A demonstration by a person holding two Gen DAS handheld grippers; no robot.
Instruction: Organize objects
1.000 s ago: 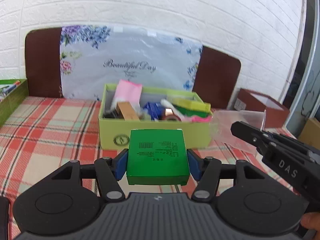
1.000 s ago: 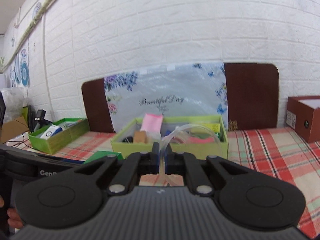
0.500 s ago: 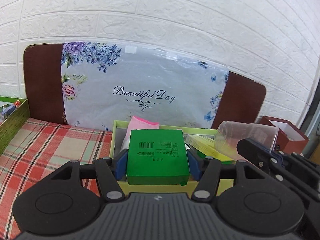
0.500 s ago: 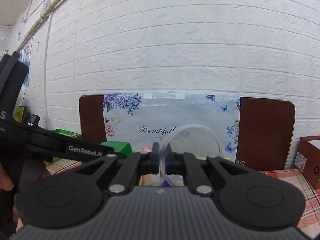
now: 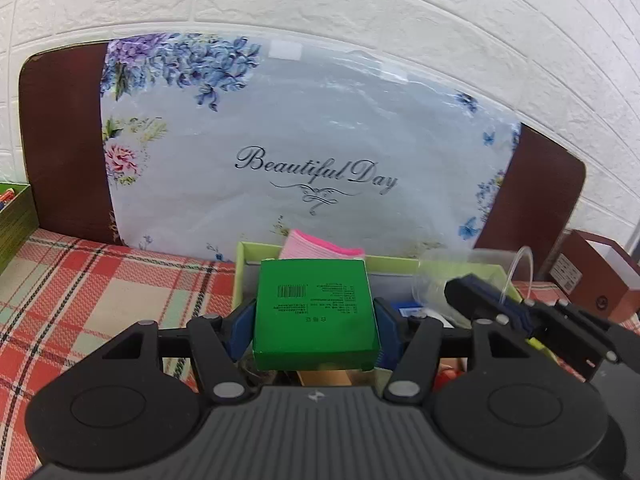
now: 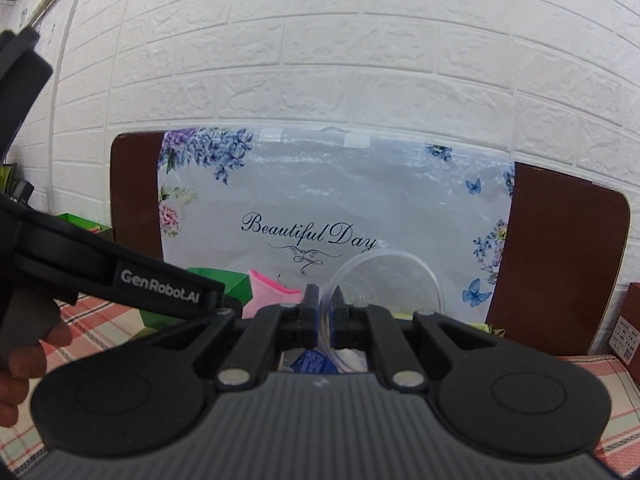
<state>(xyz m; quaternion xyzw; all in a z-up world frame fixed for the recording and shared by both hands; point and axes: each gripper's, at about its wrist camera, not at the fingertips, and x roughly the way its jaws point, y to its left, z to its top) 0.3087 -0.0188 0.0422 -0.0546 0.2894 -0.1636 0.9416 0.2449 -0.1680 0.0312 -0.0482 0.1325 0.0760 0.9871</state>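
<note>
My left gripper (image 5: 315, 320) is shut on a green box (image 5: 314, 312) with a barcode and holds it over the front of the lime-green storage box (image 5: 241, 276). My right gripper (image 6: 322, 312) is shut on the rim of a clear plastic cup (image 6: 384, 280), held above the same storage box; the cup also shows in the left wrist view (image 5: 452, 280). A pink pad (image 5: 320, 249) stands in the storage box. The green box shows in the right wrist view (image 6: 224, 284).
A floral "Beautiful Day" board (image 5: 296, 152) leans on the white brick wall behind. The table has a red plaid cloth (image 5: 100, 292). A green tray (image 5: 16, 216) stands at far left, a brown box (image 5: 596, 276) at right.
Both grippers have moved forward and now hover over the storage box, closer to the board. The green box and the cup stay gripped.
</note>
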